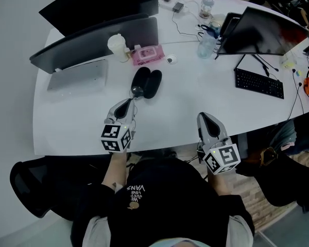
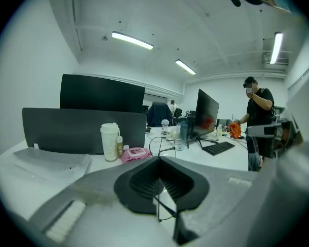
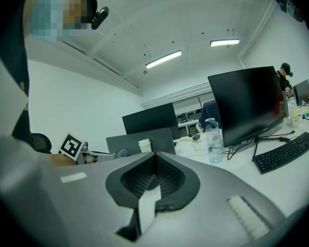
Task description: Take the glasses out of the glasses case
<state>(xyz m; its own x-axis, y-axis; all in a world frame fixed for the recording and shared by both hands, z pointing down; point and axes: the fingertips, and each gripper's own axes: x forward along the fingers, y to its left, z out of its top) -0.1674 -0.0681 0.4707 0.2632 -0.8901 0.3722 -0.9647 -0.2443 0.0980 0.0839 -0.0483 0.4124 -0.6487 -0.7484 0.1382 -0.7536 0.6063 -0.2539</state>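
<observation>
The black glasses case point(image 1: 147, 82) lies open on the white table point(image 1: 82, 117), its two halves side by side. At its near end my left gripper point(image 1: 131, 100) is shut on the glasses point(image 1: 137, 91), which show as a greyish lens at the jaw tips. In the left gripper view the thin dark glasses frame point(image 2: 160, 202) sits pinched between the closed jaws of the left gripper point(image 2: 159, 161); the case is hidden there. My right gripper point(image 1: 204, 117) rests shut and empty over the table's front edge, well right of the case. The right gripper point(image 3: 155, 156) holds nothing.
Behind the case stand a white cup point(image 1: 117, 47) and a pink wipes pack point(image 1: 148, 54). A water bottle point(image 1: 206, 44), a dark monitor point(image 1: 262, 32) and a keyboard point(image 1: 259, 83) are at the right. Dark screens point(image 1: 100, 35) line the back left. A person point(image 2: 257, 112) stands far off.
</observation>
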